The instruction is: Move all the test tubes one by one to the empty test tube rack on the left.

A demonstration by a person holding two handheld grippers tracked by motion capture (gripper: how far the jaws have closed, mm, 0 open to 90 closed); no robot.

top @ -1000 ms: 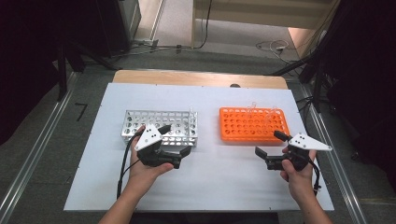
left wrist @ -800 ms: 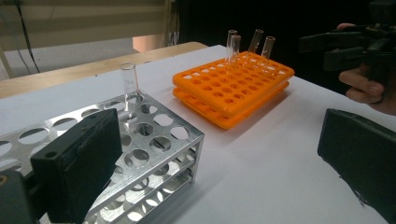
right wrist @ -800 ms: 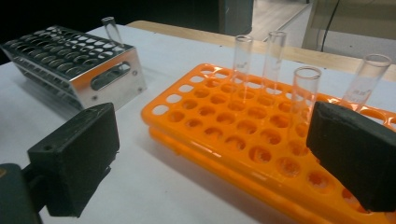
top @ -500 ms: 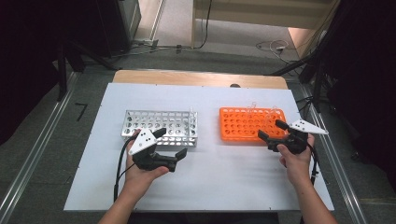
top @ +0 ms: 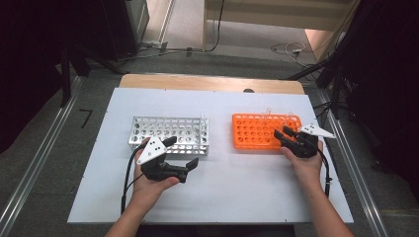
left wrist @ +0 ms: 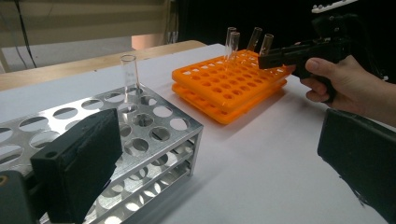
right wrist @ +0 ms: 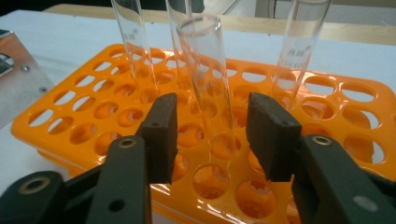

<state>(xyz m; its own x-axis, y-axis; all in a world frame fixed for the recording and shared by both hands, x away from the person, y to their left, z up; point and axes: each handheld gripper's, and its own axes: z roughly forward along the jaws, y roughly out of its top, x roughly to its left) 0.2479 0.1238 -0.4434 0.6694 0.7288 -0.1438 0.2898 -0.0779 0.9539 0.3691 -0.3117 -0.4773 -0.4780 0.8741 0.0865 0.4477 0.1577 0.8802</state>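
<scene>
Right gripper view: jaws have just been closing around a glass test tube (right wrist: 205,88) standing in the orange rack (right wrist: 56,121). Tube sits between the two pads w/ a gap visible each side, so pads not yet pressing; no grip so far. Approach is level and low on the tube, just above the rack top, probably so the pads meet the straight wall and the tube can be lifted straight out of its hole. Three more tubes stand behind it, near but apart, so a narrow jaw opening makes sense to avoid knocking neighbours.

High view: right gripper (top: 285,134) is at the rack's right end, over the holes nearest the person. Left gripper (top: 182,154) hangs over bare table (top: 237,197) just in front of the metal rack (top: 170,133), jaws released, nothing between them. Looks parked, waiting.

Left gripper view: one tube (left wrist: 130,81) already upright in the metal rack's corner hole nearest the orange rack. Judgement: work is moving tubes orange → metal rack, one at a time; next step needs full clench before any lift, else the tube slips.
</scene>
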